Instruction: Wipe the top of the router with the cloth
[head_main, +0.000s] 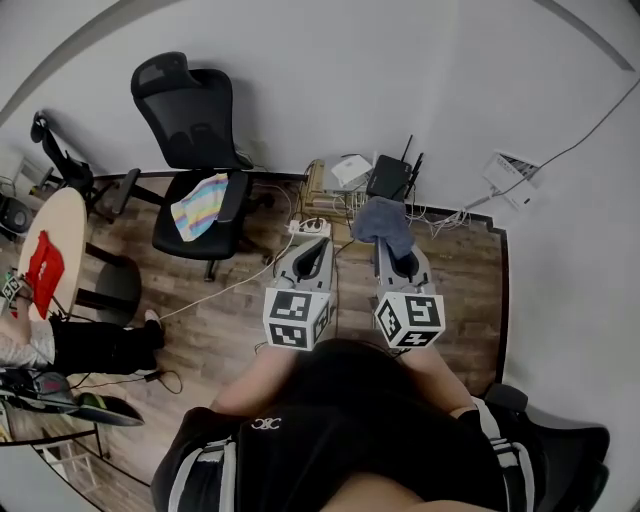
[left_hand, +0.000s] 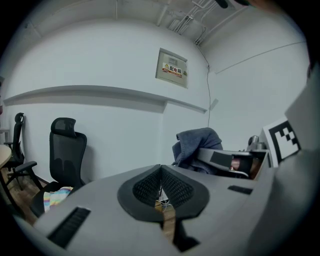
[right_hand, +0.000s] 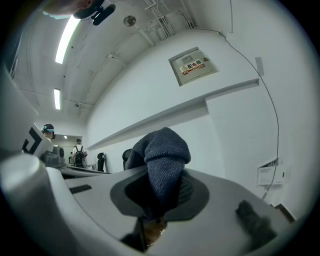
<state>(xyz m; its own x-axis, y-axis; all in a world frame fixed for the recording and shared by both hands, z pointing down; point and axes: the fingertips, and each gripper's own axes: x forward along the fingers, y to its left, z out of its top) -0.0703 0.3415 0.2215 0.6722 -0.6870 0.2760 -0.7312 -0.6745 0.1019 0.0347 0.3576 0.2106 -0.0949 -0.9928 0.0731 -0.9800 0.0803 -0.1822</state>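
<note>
White wall (head_main: 330, 80) and wood-plank floor (head_main: 230, 310) fill the corner you are facing. Your right claw (head_main: 400, 258) is clenched on the cloth (head_main: 384, 222). In the right gripper view the grey-blue knit fabric (right_hand: 165, 162) bunches up between the dark pads of that claw (right_hand: 159, 199) and bulges out past them. Your left claw (head_main: 318, 246) is pressed shut on nothing. In the left gripper view its two ribbed pads (left_hand: 161, 187) meet along a thin line. The two claws sit side by side, near each other but apart. From the left gripper view you see the cloth (left_hand: 197, 142) draped over the front of the right claw.

Beyond the cloth, the black router (head_main: 390, 178) stands at the foot of the wall, antennas up, with white cables (head_main: 440, 215) tangled to its right. In the head view the cloth's far edge lies just on the near side of the router. You cannot tell from these views whether they touch.

A white power strip (head_main: 310, 227) lies on the floor just past the left claw. Farther left stands a black office chair (head_main: 195, 150) with a striped towel (head_main: 200, 205) on its seat. At the far left is a round desk (head_main: 62, 215) carrying a red thing (head_main: 45, 270). A sign (right_hand: 195, 65) hangs high on the wall, and a white wall box (head_main: 510, 175) sits to the right of the router.
</note>
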